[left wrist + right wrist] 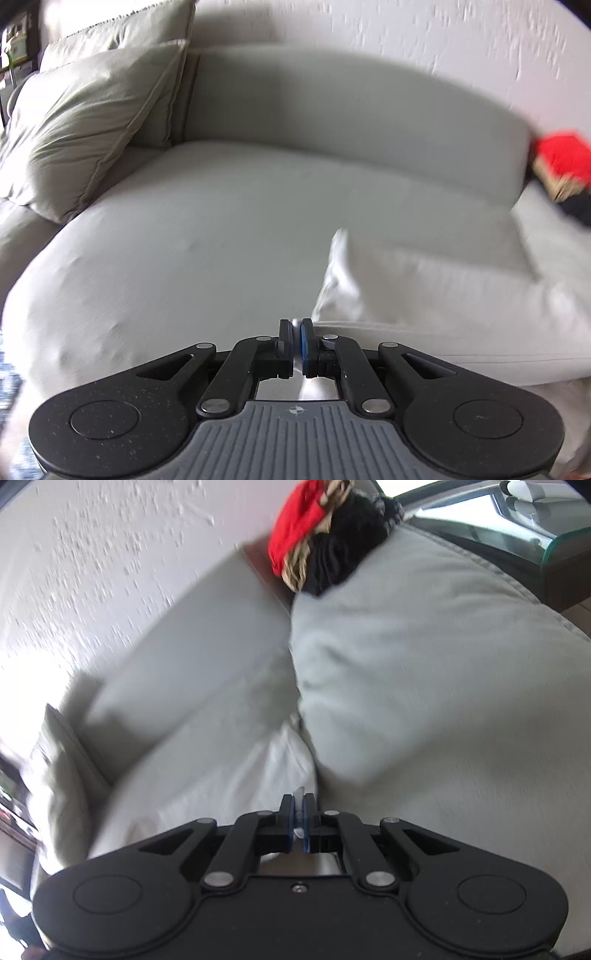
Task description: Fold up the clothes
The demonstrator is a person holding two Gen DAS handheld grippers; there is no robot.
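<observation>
Both the left gripper (296, 330) and right gripper (298, 805) pinch a white garment (424, 295) over a grey sofa (221, 221); no readable writing.

- The pile of clothes (565, 173) is blurry and cut off by the edge.
- The white cloth (236, 786) looks smeared too.
- The wall (92, 554) is streaky.

Left claw (296, 328) jaws pinched together on thin white fabric; right claw (297, 801) likewise clamped.
</observation>
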